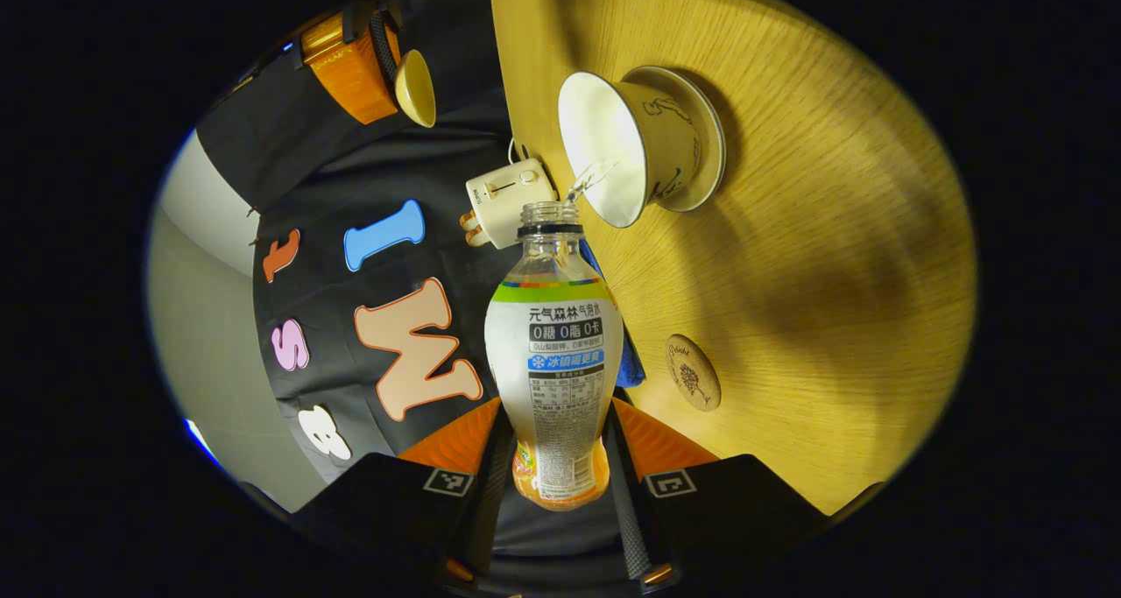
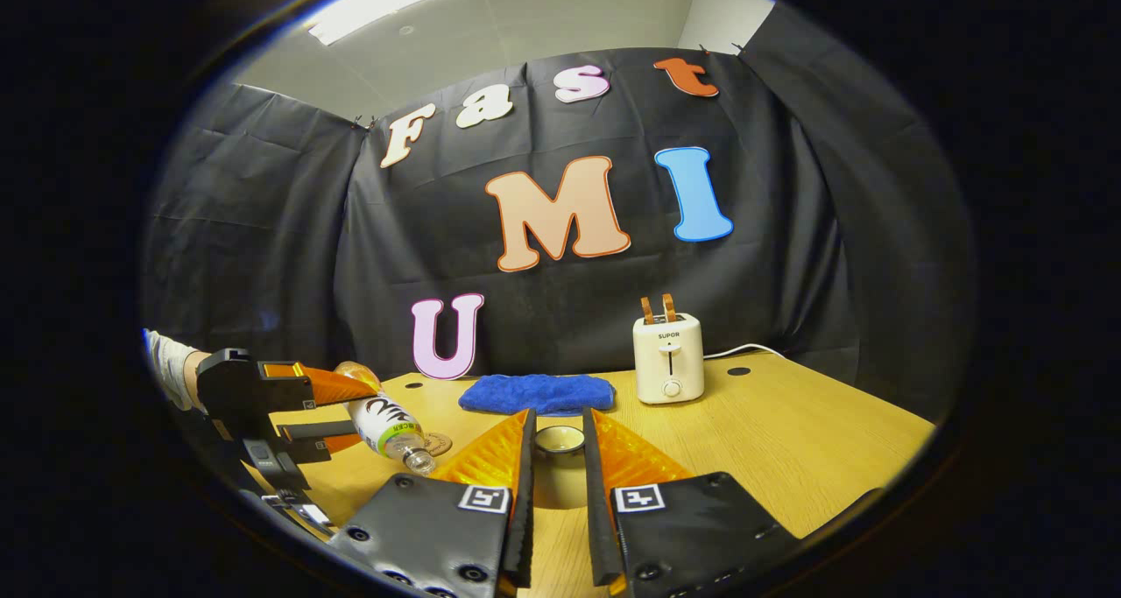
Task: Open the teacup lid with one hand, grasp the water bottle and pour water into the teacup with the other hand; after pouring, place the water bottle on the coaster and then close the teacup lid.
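Note:
My left gripper (image 1: 559, 458) is shut on a clear water bottle (image 1: 553, 353) with a white label. The bottle is uncapped and tipped, its mouth at the rim of the cream teacup (image 1: 631, 147), and a thin stream of water (image 1: 587, 178) runs in. The teacup stands on its saucer (image 1: 711, 156) without a lid. My right gripper (image 2: 558, 458) is shut on the teacup lid (image 2: 559, 440), held above the table. The left gripper view has that lid (image 1: 416, 87) at the top left. A round wooden coaster (image 1: 693, 372) lies bare on the table. The right gripper view shows the bottle (image 2: 385, 423) tilted, mouth downward.
A white toaster (image 2: 668, 357) with toast stands at the back of the wooden table (image 2: 788, 440). A folded blue cloth (image 2: 536, 393) lies left of it. A gloved hand (image 2: 171, 366) holds the left gripper (image 2: 346, 411). The coaster (image 2: 435, 443) lies by the bottle's mouth.

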`<state>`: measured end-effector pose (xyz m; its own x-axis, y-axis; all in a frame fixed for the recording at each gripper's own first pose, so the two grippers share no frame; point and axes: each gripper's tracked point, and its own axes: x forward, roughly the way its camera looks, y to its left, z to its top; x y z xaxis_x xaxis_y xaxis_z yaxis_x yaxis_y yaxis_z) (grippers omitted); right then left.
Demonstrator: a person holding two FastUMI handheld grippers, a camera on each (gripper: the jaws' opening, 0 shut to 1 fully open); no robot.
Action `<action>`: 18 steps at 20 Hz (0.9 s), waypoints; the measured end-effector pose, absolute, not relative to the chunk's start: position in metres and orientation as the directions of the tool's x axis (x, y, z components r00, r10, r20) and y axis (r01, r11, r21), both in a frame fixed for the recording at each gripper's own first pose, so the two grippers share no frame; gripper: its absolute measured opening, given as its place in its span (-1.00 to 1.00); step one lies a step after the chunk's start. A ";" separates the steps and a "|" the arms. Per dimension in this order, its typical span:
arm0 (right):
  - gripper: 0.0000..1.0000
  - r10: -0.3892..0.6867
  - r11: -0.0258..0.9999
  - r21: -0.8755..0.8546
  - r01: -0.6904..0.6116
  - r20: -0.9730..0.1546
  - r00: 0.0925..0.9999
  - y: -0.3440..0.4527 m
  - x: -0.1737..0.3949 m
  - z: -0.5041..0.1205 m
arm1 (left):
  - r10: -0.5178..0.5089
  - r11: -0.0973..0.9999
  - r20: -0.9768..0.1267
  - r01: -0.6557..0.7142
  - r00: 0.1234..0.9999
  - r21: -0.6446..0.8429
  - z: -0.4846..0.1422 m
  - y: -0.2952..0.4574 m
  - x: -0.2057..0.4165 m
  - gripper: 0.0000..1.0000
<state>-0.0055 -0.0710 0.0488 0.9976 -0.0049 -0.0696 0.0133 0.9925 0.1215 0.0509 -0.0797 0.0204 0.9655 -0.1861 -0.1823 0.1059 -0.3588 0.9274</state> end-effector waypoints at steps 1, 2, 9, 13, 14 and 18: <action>-0.42 -0.004 0.992 0.122 0.012 -0.069 0.998 -0.071 -0.007 0.050 | -0.187 -0.369 -0.182 0.102 0.965 0.924 0.022 -0.080 0.051 0.12; -0.40 -0.003 0.992 0.122 0.012 -0.068 0.998 -0.071 -0.006 0.050 | -0.188 -0.381 -0.182 0.099 0.965 0.919 0.022 -0.081 0.051 0.12; -0.42 0.013 0.993 0.117 -0.004 -0.078 0.997 -0.066 -0.006 0.045 | -0.187 -0.484 -0.191 0.078 0.964 0.871 0.034 -0.086 0.053 0.12; -0.41 0.026 0.994 0.111 -0.016 -0.092 0.995 -0.058 -0.004 0.039 | -0.185 -0.523 -0.205 0.080 0.961 0.848 0.037 -0.086 0.055 0.12; -0.39 0.028 0.994 0.108 -0.018 -0.091 0.995 -0.057 -0.005 0.040 | -0.188 -0.528 -0.203 0.075 0.961 0.846 0.038 -0.088 0.053 0.12; -0.42 0.034 0.994 0.103 -0.025 -0.087 0.996 -0.056 -0.005 0.041 | -0.188 -0.557 -0.213 0.074 0.959 0.827 0.039 -0.089 0.054 0.12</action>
